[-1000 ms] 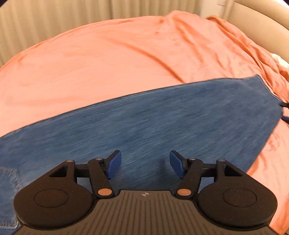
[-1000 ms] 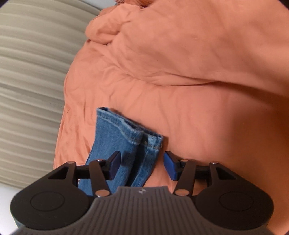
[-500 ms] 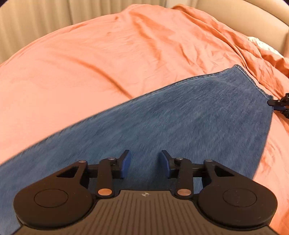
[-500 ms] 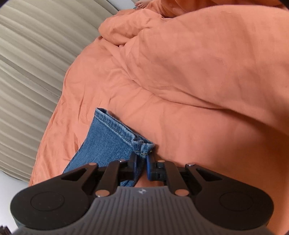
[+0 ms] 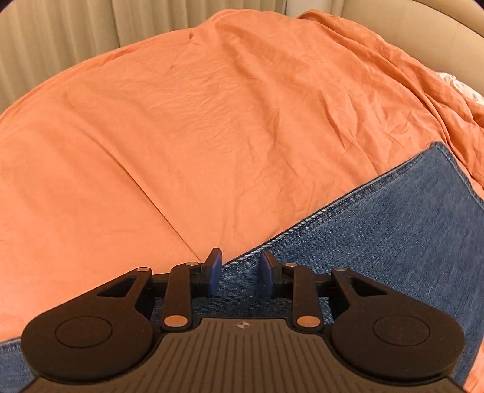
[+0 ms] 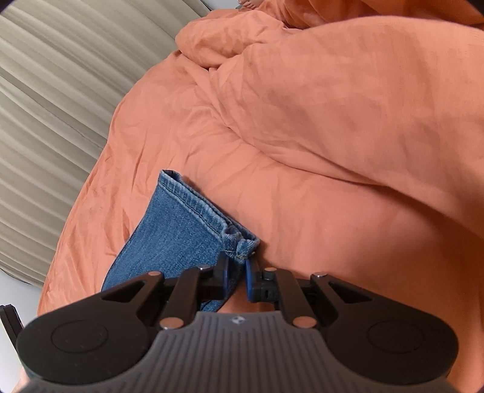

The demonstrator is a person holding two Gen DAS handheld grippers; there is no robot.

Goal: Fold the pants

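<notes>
Blue denim pants (image 5: 378, 241) lie flat on an orange duvet (image 5: 196, 121), running from the lower left to the right edge in the left wrist view. My left gripper (image 5: 240, 273) is open, low over the pants' long seamed edge, with the denim between its fingers. In the right wrist view the stacked leg cuffs (image 6: 193, 211) lie on the duvet (image 6: 332, 151). My right gripper (image 6: 239, 272) is shut on the near corner of the cuffs.
Beige pleated curtains (image 5: 75, 39) hang beyond the bed's far edge, and also show in the right wrist view (image 6: 60, 105). The duvet bunches into a thick fold (image 6: 348, 90) beyond the cuffs. A padded headboard (image 5: 423, 21) stands at the right.
My right gripper closed on the cuff corner and stays shut on it. My left gripper narrowed its opening and moved from over the middle of the denim to its seamed edge.
</notes>
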